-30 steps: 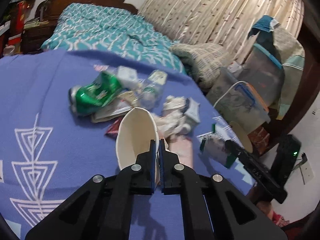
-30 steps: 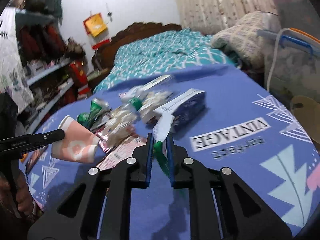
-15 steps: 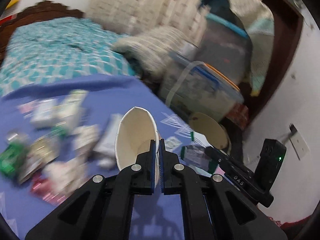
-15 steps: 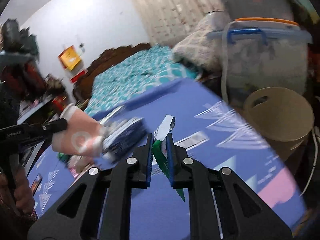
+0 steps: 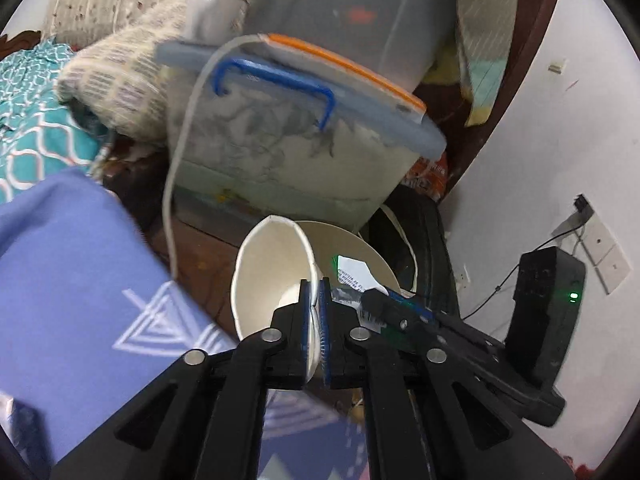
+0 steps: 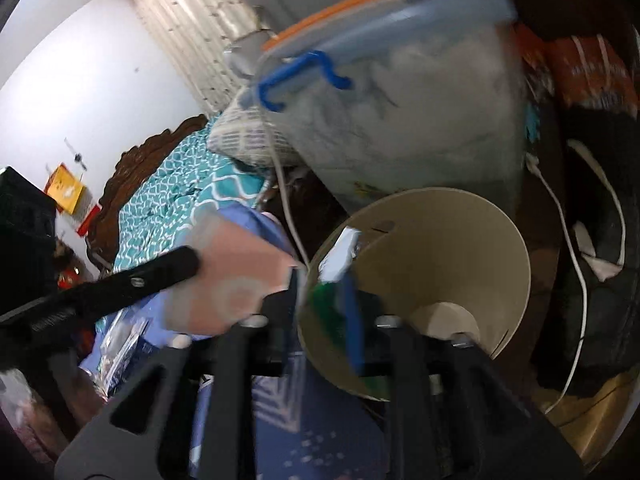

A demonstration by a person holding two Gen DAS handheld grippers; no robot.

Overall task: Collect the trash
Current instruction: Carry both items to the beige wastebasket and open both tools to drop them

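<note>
My left gripper (image 5: 315, 312) is shut on the rim of a white paper cup (image 5: 268, 272), held over the beige bin (image 5: 360, 252) beside the table edge. From the right wrist view the cup (image 6: 236, 280) looks pink outside, left of the bin (image 6: 440, 248). My right gripper (image 6: 328, 312) is shut on a green and white wrapper (image 6: 340, 276) at the bin's near rim. The right gripper (image 5: 384, 304) and its wrapper (image 5: 354, 270) also show in the left wrist view, over the bin.
A purple cloth covers the table (image 5: 72, 272). A lidded plastic storage box (image 5: 288, 136) stands behind the bin, with a white cable (image 5: 176, 168) hanging by it. More trash (image 6: 120, 344) lies on the table at left. A black device (image 5: 548, 296) sits by the wall.
Both grippers swung right from the trash pile on the table to the bin, carrying the cup and the wrapper. Both stay shut.
</note>
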